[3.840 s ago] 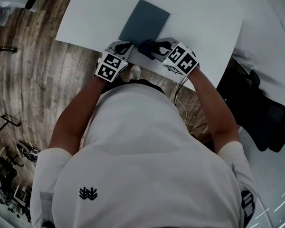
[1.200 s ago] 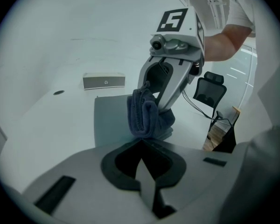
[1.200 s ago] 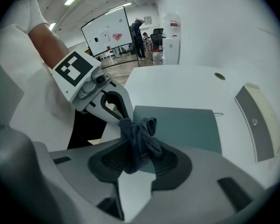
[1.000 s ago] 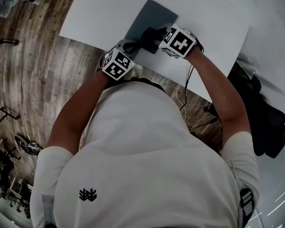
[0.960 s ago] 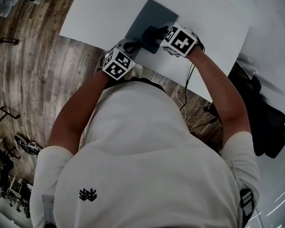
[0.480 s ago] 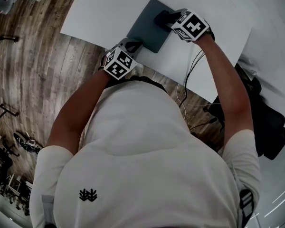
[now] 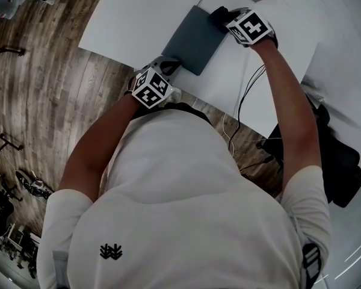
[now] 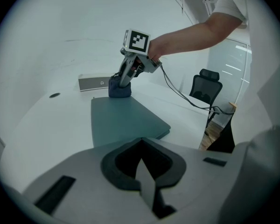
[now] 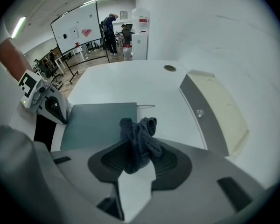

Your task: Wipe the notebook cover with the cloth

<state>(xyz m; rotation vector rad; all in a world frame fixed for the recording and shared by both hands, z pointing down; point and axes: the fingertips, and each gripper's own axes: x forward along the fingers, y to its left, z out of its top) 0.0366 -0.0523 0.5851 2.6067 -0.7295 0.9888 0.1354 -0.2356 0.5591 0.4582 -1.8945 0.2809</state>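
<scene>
Cloth (image 9: 139, 138) in right tongs (image 7: 224, 17) has slid to far end of notebook (image 7: 191, 40)

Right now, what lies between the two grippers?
The notebook, seen in the head view: left gripper at its near corner, right gripper holding the cloth at its far edge.

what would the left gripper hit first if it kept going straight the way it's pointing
Most likely the notebook: the left gripper, jaws together, points at its near edge. Beyond that, the right gripper holds the cloth at the far end. Depth is hard to judge.
</scene>
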